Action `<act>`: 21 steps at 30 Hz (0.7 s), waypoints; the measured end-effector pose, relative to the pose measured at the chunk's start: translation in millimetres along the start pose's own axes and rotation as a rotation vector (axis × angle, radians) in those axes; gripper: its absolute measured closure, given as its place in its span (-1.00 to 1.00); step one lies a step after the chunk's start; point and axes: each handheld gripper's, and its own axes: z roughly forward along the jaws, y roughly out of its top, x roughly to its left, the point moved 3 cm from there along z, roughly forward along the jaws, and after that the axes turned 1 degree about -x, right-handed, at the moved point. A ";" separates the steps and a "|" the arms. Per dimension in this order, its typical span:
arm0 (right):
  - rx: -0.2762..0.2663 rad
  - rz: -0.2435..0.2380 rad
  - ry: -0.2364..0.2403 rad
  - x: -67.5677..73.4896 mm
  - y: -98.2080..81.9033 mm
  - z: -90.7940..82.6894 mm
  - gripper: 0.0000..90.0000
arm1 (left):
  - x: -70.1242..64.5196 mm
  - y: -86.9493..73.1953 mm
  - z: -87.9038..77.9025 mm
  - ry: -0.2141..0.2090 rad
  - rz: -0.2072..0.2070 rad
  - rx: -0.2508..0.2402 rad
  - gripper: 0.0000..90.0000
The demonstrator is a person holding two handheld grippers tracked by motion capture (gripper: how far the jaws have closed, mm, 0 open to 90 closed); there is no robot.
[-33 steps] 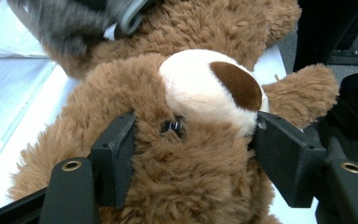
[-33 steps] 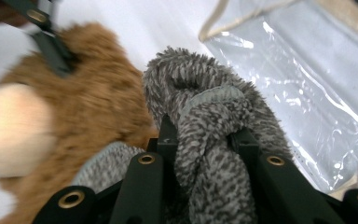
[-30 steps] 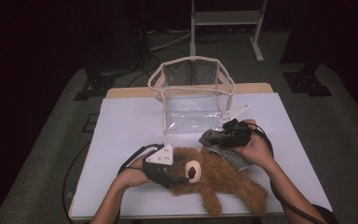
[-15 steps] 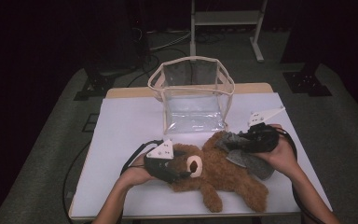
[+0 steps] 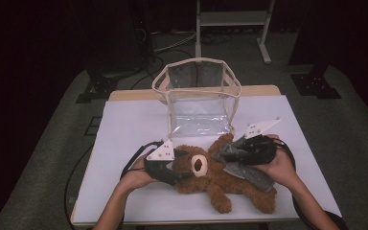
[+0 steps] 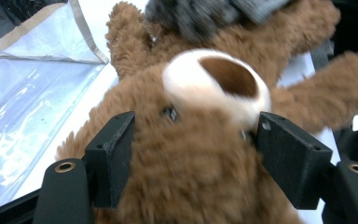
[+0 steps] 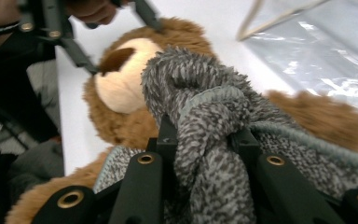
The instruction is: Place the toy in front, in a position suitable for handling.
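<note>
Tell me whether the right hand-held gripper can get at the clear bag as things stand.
Probably not freely: the right hand-held gripper is shut on the grey knitted garment over the teddy bear. The clear bag stands open just behind, with bare table around it, so the path looks free once it lets go.

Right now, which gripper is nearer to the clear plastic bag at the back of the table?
Right. The right gripper, shut on the grey garment, sits just in front of the clear plastic bag's right corner. The left gripper is farther forward, around the teddy bear's head.
</note>
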 end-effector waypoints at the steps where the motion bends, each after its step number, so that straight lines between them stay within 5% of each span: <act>1: -0.015 0.012 -0.010 -4.4 -2.4 -4.4 0.57 | 0.0 -0.8 -0.9 -0.005 -0.006 0.003 -0.35; 9: -0.006 0.092 -0.150 -33.2 -30.6 -33.6 0.57 | -3.1 -6.3 5.8 -0.029 0.008 0.039 -0.28; 12: -0.023 0.157 -0.152 -41.7 -44.9 -41.1 0.57 | -5.0 -6.2 8.0 -0.035 0.000 0.034 -0.25; 21: -0.022 0.081 -0.131 -29.4 -23.9 -27.1 0.57 | -7.1 -6.1 5.2 -0.042 0.045 0.062 -0.26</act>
